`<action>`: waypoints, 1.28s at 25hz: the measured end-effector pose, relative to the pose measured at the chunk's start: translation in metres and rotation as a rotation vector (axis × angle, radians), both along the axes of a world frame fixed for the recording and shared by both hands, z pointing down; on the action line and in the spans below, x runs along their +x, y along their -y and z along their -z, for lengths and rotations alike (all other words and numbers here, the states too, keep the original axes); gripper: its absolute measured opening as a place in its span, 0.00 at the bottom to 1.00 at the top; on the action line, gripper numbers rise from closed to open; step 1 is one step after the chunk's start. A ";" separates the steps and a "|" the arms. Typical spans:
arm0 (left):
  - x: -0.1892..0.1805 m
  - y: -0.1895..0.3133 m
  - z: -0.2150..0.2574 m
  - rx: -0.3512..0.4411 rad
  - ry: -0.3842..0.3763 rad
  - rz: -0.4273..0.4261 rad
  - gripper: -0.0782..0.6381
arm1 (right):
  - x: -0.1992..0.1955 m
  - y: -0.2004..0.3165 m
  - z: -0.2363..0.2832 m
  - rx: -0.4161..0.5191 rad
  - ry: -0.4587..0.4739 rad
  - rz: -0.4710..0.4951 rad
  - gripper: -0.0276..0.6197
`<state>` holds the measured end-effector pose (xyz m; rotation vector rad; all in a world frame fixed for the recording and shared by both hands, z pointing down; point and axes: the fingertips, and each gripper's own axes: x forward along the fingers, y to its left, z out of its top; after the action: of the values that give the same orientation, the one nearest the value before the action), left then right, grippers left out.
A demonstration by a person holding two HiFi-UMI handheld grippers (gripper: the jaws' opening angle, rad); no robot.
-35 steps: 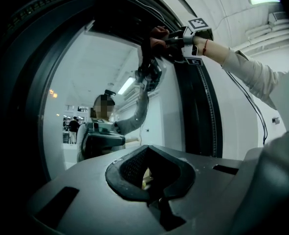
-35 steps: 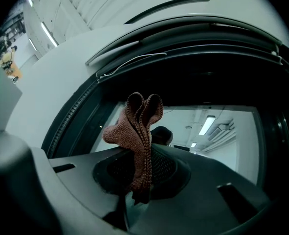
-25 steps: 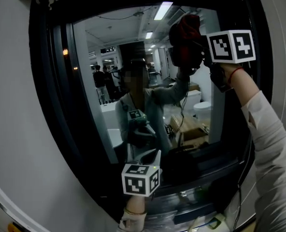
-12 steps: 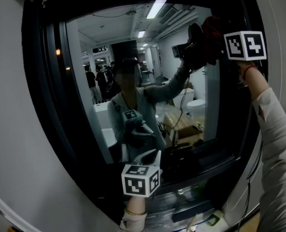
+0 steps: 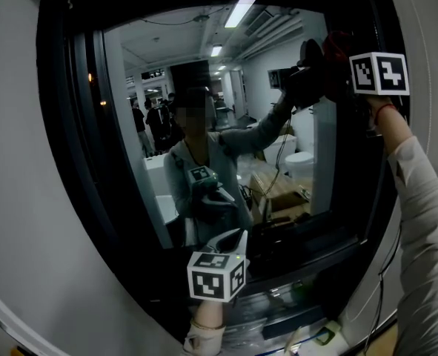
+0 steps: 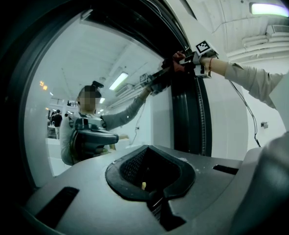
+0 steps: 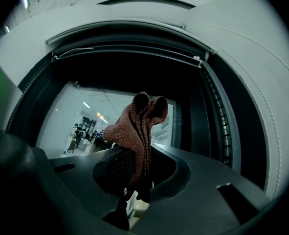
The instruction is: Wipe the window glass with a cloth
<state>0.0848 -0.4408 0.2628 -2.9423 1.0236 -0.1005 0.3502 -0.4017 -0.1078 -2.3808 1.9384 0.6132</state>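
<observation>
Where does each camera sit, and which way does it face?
Head view: on the person's head, facing the window glass; shows the left gripper low, the right gripper raised, the pale right sleeve.
Left gripper view: on the left gripper, looking along its shut, empty jaws at the glass; shows that sleeve.
Right gripper view: on the right gripper, looking along jaws shut on the reddish-brown knitted cloth toward the black window frame.
Shared: head and left gripper views both show the raised cloth.

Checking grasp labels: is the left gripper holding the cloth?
No, the left gripper is empty; the red cloth is clamped in the right gripper.
</observation>
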 end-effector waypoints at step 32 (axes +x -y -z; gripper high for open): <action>-0.082 -0.023 -0.018 -0.036 0.006 0.172 0.12 | -0.302 -0.009 -0.084 -0.043 -0.114 0.703 0.12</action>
<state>0.0029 -0.4179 0.2812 -2.8778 1.2852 -0.1316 0.0483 -0.3926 -0.0237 -1.5138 2.6222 0.6547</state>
